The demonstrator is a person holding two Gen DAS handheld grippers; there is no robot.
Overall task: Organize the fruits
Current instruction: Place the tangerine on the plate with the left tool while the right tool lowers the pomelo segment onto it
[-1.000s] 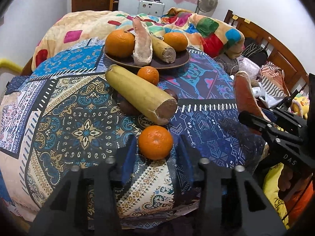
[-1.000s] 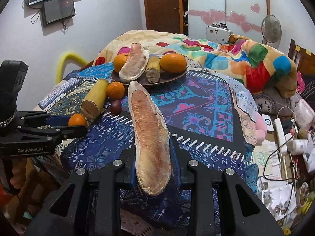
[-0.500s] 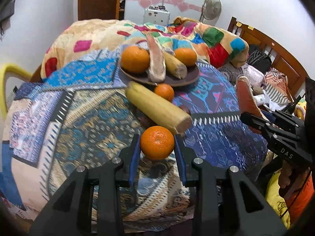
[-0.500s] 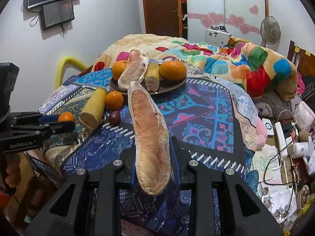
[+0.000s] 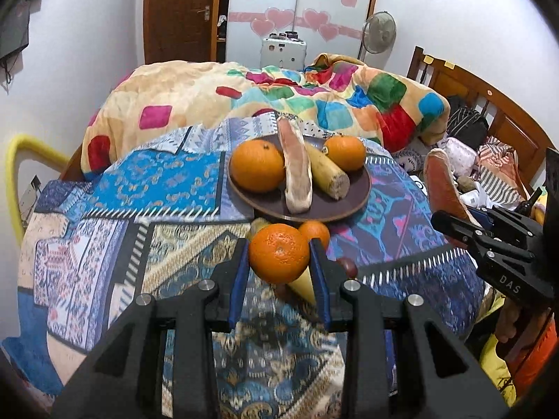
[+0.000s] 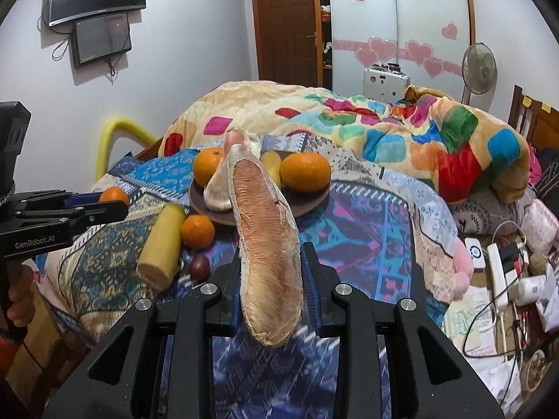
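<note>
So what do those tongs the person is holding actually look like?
Both are chunky black plastic frames with silver bolts at the joints. The left tongs and right tongs each have two flat fingers lined with blue pads. Seen side-on, the left one bears white lettering "GenRobot.AI", the right one "DAS". No cables show on them. An orange sleeve shows near the right one's handle.

From the left wrist, the held orange (image 5: 279, 257) hid most of the yellow stalk (image 5: 303, 284) and half the small orange (image 5: 316, 232) behind it, the patterned cloth (image 5: 195, 262) was blurred, and the dark fruit (image 5: 348, 266) stayed unidentifiable.
</note>
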